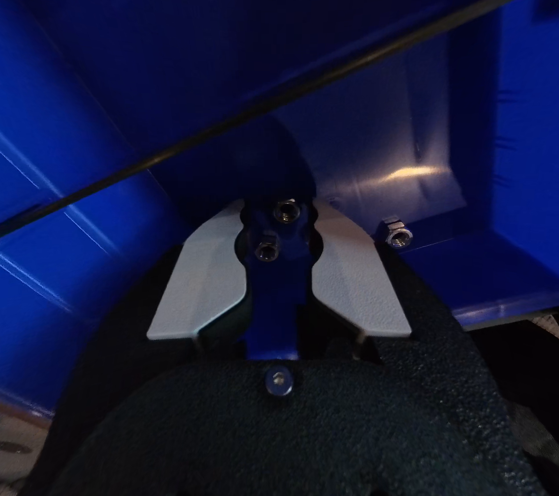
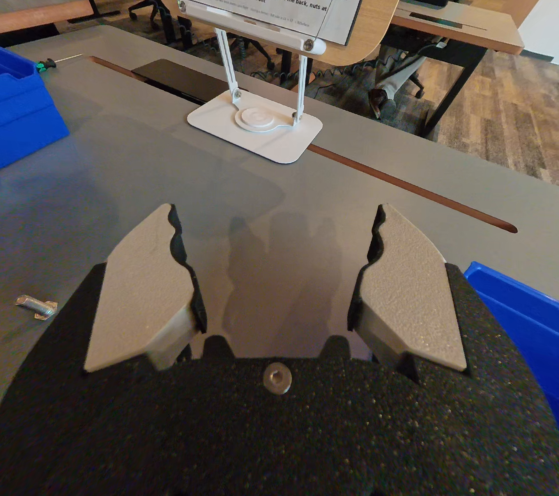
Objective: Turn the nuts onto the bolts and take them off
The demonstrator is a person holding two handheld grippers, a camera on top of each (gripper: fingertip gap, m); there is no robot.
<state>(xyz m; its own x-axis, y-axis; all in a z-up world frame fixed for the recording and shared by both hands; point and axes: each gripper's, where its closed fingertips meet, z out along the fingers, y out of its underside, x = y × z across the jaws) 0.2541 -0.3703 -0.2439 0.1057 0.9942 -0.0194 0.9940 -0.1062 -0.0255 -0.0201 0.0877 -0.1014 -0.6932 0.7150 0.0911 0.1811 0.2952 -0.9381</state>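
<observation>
In the left wrist view my left gripper (image 1: 276, 210) reaches down into a blue bin (image 1: 348, 167). Its jaws stand partly open around two steel nuts, one (image 1: 286, 211) between the tips and one (image 1: 266, 250) a little further back. I cannot see either pad touching them. A third nut (image 1: 396, 235) lies on the bin floor just right of the right finger. My right gripper (image 2: 275, 218) is wide open and empty above the grey table (image 2: 378, 179). A steel bolt (image 2: 37, 306) lies on the table left of it.
A thin black wire (image 1: 272, 112) crosses the bin diagonally above the left gripper. A blue bin (image 2: 24, 109) stands at the table's left and another blue bin's rim (image 2: 514, 309) at the right. A white stand (image 2: 257, 124) holds an instruction board at the back. A person sits at a far desk. Left tips to right tips: about 55 cm.
</observation>
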